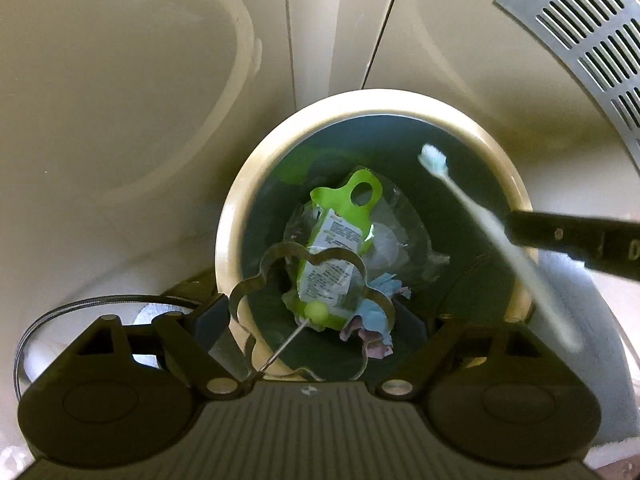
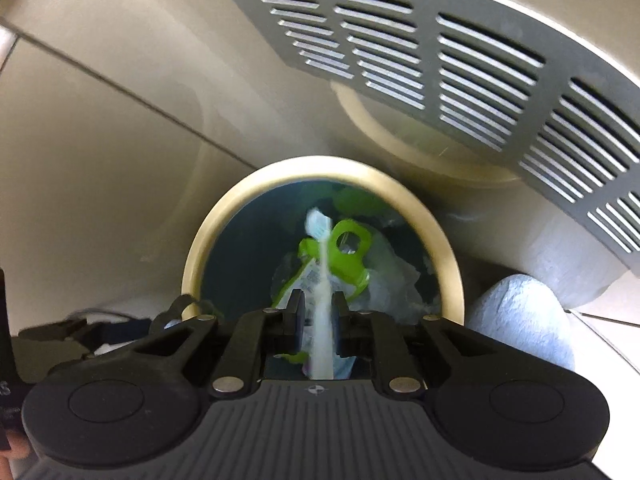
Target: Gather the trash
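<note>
A round bin (image 1: 240, 184) with a cream rim and a dark green inside stands below both grippers. In it lie a green package (image 1: 340, 232), clear plastic and crumpled blue and pink paper (image 1: 376, 320). My left gripper (image 1: 326, 314) points straight down over the bin with its jaws wide. A flower-shaped metal ring (image 1: 316, 250) hangs between them, and the right pad stands clear of it. My right gripper (image 2: 318, 304) is over the same bin (image 2: 448, 264). A blurred white toothbrush (image 2: 322, 300) sits loose between its slightly parted jaws, bristles down; the toothbrush (image 1: 480, 216) also shows in the left wrist view.
A grey slotted metal panel (image 2: 460, 60) curves over the far side (image 1: 592, 40). Beige tiles surround the bin. A pale blue-grey fabric lump (image 2: 520, 320) lies at its right. A braided hose (image 1: 80, 304) loops at the left, beside a cream curved fixture (image 1: 224, 60).
</note>
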The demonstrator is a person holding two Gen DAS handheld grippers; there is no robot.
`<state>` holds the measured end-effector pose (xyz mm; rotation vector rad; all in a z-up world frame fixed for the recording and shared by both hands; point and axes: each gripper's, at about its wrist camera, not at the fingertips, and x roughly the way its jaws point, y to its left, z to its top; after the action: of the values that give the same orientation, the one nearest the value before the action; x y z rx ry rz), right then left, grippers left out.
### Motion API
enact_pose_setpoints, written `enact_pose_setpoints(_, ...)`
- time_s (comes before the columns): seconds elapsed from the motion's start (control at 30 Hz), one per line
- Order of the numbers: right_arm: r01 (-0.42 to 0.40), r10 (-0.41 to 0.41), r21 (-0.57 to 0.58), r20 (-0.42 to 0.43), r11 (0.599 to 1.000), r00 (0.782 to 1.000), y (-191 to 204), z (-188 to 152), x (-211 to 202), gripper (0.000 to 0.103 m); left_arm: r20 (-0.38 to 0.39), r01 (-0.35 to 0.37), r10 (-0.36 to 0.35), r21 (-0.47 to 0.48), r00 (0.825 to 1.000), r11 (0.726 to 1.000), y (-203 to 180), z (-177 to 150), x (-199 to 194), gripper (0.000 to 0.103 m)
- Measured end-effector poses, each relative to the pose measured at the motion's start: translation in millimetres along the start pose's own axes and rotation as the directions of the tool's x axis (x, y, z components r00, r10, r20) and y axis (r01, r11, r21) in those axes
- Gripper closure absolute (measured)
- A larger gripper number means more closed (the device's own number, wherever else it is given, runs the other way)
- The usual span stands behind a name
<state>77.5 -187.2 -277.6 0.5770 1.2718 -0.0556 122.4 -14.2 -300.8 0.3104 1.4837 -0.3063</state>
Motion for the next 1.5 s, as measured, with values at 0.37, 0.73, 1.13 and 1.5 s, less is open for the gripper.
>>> enact_pose_setpoints(0.37,0.004,-0.004,-0.014,0.015,1.0,1.0,-2.5,-18.3,-28.7,0.024,0.043,-0.044,0.043,0.012,0.998,0.999,6.4,-23.9,-31.5,0.0)
enact_pose_setpoints(0.73,0.013,-0.004,-0.118,0.079,0.993,0.997,7.0,-69.3,-73.9,0.014,0.126,-0.084,0.079,0.039,0.989,0.996,-5.2,-87.2,-81.0,0.0)
enact_pose_setpoints(1.13,0.163,-0.07,-0.344,0.267,0.925,0.961,32.8,-108.6,-114.9,0.013,0.216,-0.119,0.114,0.01,0.97,0.993,-1.5,-111.3,-111.1,0.0)
enact_pose_setpoints(1.5,0.164,-0.019,-0.46,0.304,0.872,0.952,44.7,-125.8,-147.0,0.012,0.348,-0.111,0.114,-0.03,0.931,0.993,7.6,-136.3,-146.6,0.0)
